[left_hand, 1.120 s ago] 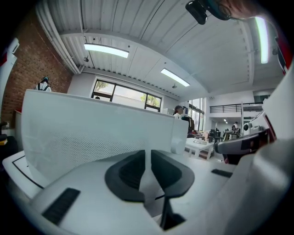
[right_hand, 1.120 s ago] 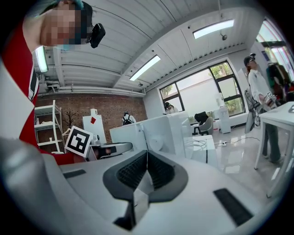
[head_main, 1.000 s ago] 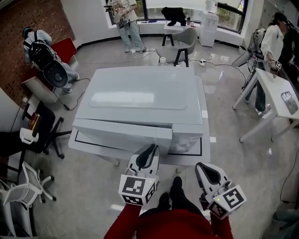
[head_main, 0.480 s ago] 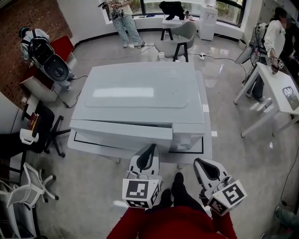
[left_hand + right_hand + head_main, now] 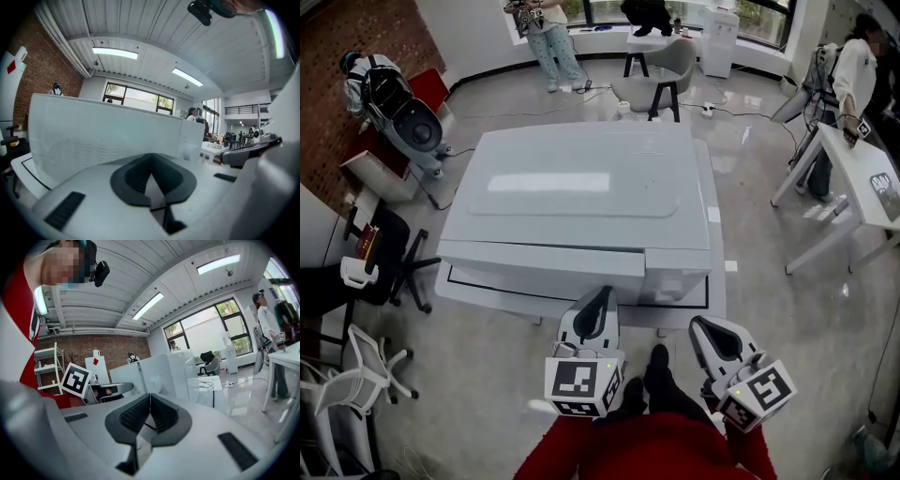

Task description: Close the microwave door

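One grey chair behind microwave

Counted: one microwave. Two grippers, the left gripper and the right gripper. Two marker cubes, the left cube and the right cube. Three chairs: grey chair, black office chair, white chair. Two white tables in clear sight: microwave table, side table. Three bystanders: window bystander, right bystander, left bystander.

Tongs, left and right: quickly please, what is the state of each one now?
Left tongs: closed, holding nothing.
Right tongs: closed, holding nothing.
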The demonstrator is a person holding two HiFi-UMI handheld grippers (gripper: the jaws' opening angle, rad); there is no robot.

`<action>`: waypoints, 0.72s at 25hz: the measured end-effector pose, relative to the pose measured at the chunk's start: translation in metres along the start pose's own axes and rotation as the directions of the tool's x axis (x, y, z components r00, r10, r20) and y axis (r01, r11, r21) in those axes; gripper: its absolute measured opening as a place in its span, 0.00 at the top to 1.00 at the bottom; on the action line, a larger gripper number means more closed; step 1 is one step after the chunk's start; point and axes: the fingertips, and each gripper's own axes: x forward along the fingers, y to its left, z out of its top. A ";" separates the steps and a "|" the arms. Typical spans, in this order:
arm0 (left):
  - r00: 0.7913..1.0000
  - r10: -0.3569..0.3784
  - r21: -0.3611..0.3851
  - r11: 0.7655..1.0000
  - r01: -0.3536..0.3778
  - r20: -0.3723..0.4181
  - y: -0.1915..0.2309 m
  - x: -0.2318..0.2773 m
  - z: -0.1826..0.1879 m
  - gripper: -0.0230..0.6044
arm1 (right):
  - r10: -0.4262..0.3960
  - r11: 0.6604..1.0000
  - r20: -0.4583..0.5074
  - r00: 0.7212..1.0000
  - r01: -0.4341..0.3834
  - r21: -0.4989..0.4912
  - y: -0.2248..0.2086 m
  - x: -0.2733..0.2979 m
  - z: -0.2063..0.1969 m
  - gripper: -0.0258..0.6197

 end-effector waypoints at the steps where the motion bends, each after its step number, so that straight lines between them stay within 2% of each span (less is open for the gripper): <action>1: 1.000 0.000 0.002 1.000 0.000 0.000 0.000 0.000 0.000 0.94 | 0.002 1.000 0.000 1.000 -0.002 0.000 0.000 0.000 0.000 0.94; 9: 0.999 -0.027 0.024 0.999 0.027 -0.018 0.003 0.011 0.004 0.95 | 0.016 1.000 -0.017 1.000 -0.016 -0.004 -0.002 0.005 -0.002 0.94; 18: 1.000 -0.017 -0.007 1.000 0.017 0.001 0.004 0.014 0.003 0.95 | 0.018 1.000 -0.019 1.000 -0.018 -0.001 -0.001 0.003 -0.005 0.94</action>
